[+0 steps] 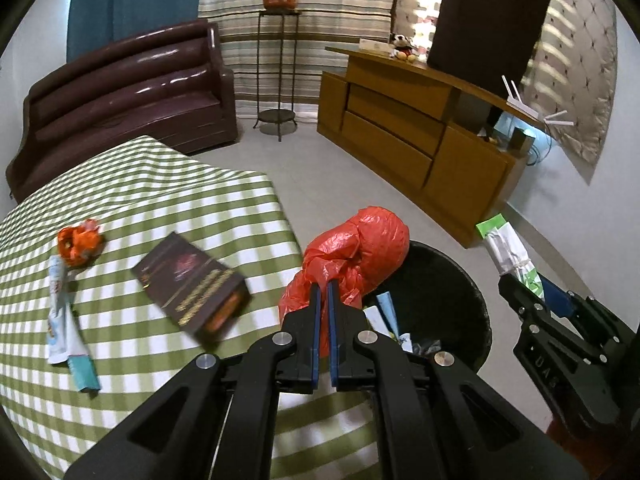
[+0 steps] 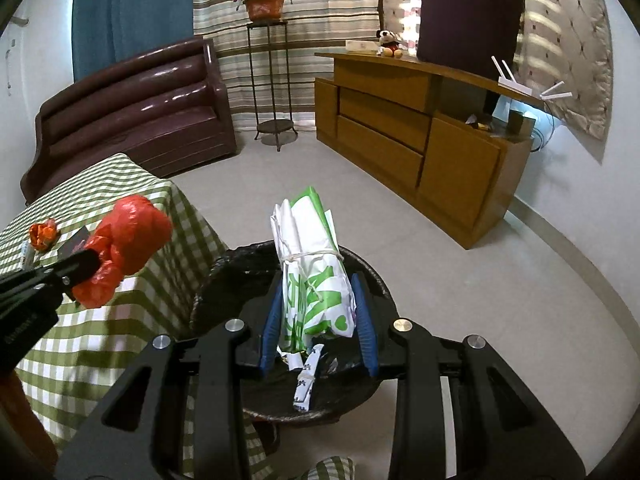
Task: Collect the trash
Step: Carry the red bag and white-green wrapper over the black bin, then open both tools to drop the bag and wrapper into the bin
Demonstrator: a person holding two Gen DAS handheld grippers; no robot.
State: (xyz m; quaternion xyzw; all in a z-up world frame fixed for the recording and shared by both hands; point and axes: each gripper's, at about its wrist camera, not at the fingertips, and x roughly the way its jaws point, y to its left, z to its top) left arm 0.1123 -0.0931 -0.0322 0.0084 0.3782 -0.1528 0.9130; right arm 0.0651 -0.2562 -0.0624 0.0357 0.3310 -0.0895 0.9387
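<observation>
My left gripper [image 1: 324, 286] is shut on a crumpled red plastic bag [image 1: 360, 248], which hangs past the table's edge, over the near rim of the black trash bin [image 1: 460, 280]. My right gripper [image 2: 320, 300] is shut on a tied white and green bag bundle [image 2: 310, 264], held above the black trash bin [image 2: 224, 272]. Paper scraps [image 2: 305, 380] lie inside the bin. The red plastic bag [image 2: 128, 236] and the left gripper [image 2: 92, 260] show at the left of the right wrist view. The right gripper [image 1: 520, 276] holding the bundle [image 1: 506, 248] appears at the right of the left wrist view.
On the green checked tablecloth [image 1: 160, 184] lie a dark box [image 1: 192, 284], a crumpled orange wrapper [image 1: 78, 242] and a white and teal packet [image 1: 64, 312]. A brown sofa [image 1: 120, 96], a plant stand [image 1: 278, 80] and a wooden cabinet [image 1: 420, 140] stand behind, across bare floor.
</observation>
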